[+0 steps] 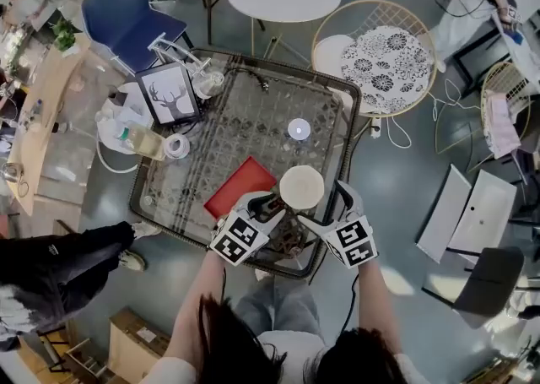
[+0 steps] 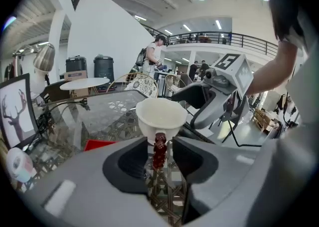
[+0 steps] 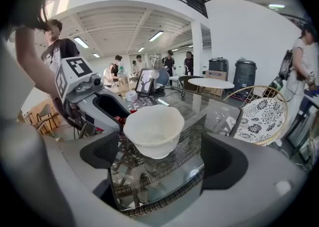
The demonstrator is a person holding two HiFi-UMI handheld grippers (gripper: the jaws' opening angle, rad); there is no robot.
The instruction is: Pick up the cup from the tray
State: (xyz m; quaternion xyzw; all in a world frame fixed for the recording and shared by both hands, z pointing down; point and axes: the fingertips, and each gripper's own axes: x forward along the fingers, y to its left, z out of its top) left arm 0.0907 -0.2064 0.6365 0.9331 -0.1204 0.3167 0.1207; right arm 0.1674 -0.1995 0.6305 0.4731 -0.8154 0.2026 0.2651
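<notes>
White cup [image 3: 154,130], likely light and brittle, over the table's [image 1: 245,112] near edge: left gripper [image 2: 160,143] pinches its red handle [image 2: 159,153], right gripper [image 3: 159,158] gapes wide.

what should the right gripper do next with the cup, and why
Probably draw the right gripper back, clear of the cup. Its jaws stand wide apart on either side of the bowl without touching it. The left gripper is shut on the cup's red beaded handle and already holds it off the red tray.
</notes>
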